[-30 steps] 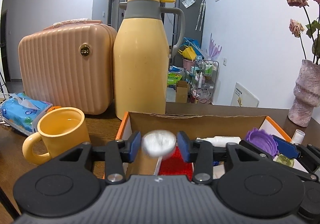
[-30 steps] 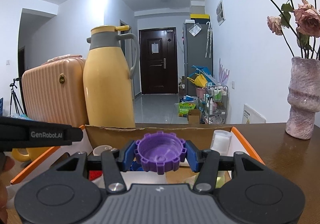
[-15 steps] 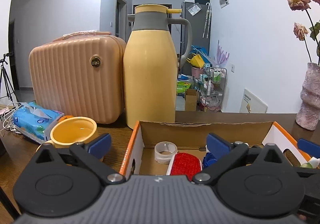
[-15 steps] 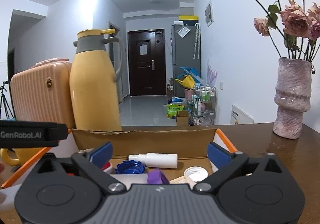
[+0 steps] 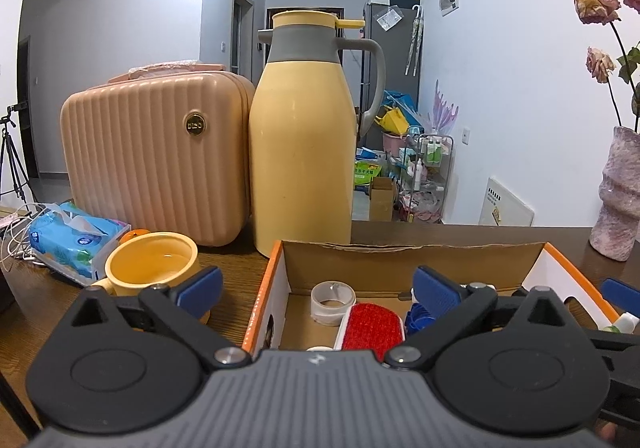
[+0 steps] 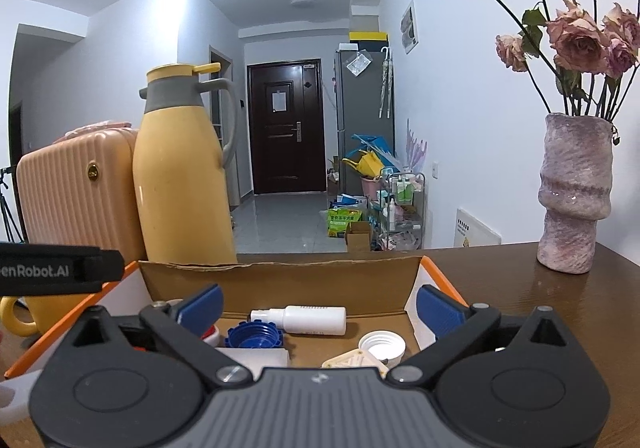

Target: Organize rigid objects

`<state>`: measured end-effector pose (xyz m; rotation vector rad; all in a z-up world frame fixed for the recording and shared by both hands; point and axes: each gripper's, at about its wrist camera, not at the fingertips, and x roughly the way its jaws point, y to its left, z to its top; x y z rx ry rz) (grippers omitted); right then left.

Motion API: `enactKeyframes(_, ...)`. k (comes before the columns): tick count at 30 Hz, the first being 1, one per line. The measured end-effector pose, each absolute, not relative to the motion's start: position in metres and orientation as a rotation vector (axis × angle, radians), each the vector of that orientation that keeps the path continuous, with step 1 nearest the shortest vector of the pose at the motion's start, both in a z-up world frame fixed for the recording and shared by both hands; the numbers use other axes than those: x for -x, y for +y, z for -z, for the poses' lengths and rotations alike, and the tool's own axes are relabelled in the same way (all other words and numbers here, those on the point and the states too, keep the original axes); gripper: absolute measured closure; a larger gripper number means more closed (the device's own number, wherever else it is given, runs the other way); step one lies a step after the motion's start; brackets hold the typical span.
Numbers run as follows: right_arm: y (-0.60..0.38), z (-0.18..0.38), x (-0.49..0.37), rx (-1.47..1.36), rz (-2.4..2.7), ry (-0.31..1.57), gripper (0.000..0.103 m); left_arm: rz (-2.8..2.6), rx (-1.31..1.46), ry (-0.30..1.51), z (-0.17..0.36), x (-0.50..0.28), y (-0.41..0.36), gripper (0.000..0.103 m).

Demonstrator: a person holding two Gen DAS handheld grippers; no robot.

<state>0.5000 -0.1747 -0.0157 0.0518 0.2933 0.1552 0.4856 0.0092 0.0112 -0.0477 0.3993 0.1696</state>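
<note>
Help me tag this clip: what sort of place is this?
Most likely a lived-in apartment: a wooden table facing a hallway with a dark entry door, a fridge, and a vase of dried roses.

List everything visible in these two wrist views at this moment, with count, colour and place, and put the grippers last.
cardboard box: 1, brown with orange rim, on the table under both grippers
tape roll: 1, clear-white, in the box, left end
red pad: 1, red, in the box beside the tape roll
blue cap: 1, blue, in the box
white bottle: 1, white, lying in the box by the back wall
white cap: 1, white, in the box, right of the blue cap
thermos jug: 1, yellow and grey, behind the box
case: 1, peach, left of the jug
mug: 1, yellow, left of the box
tissue pack: 1, blue, far left
vase: 1, pink, dried roses, right
left gripper: open, empty
right gripper: open, empty
</note>
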Motion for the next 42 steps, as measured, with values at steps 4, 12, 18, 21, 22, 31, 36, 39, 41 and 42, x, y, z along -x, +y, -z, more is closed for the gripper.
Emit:
enactKeyframes(4, -0.178, 0.014, -0.493, -0.054, -0.154, 0.284, 0.0, -0.169, 0.045, 0.393, -0.013, -0.48, 0.009, 0.0)
enactKeyframes(12, -0.189, 0.01, -0.476, -0.063, -0.146, 0.278, 0.0, -0.173, 0.018, 0.375, -0.014, -0.461, 0.01, 0.0)
enactKeyframes(18, -0.194, 0.004, -0.458, -0.073, -0.15, 0.274, 0.0, -0.18, 0.003, 0.368, -0.017, -0.442, 0.011, 0.0)
enactKeyframes(21, -0.196, 0.002, -0.447, -0.079, -0.156, 0.272, 0.0, -0.18, -0.004, 0.363, -0.018, -0.431, 0.01, 0.0)
enactKeyframes(22, -0.197, 0.001, -0.443, -0.08, -0.158, 0.273, 0.0, -0.181, -0.007, 0.36, -0.019, -0.426, 0.01, 0.0)
enactKeyframes(31, -0.203, -0.015, -0.392, -0.085, -0.178, 0.245, 0.0, -0.145, -0.019, 0.311, -0.035, -0.377, 0.001, 0.0)
enactKeyframes(36, -0.208, -0.027, -0.35, -0.074, -0.192, 0.205, 0.0, -0.12, -0.013, 0.268, -0.047, -0.335, -0.003, 0.0)
enactKeyframes(39, -0.211, -0.031, -0.321, -0.059, -0.2, 0.183, 0.0, -0.11, -0.009, 0.238, -0.055, -0.307, -0.004, 0.0)
enactKeyframes(41, -0.213, -0.033, -0.301, -0.048, -0.211, 0.169, 0.0, -0.106, -0.012, 0.221, -0.058, -0.288, -0.006, 0.0)
enactKeyframes(42, -0.213, -0.034, -0.293, -0.046, -0.215, 0.164, 0.0, -0.1, -0.015, 0.212, -0.059, -0.278, -0.006, 0.0)
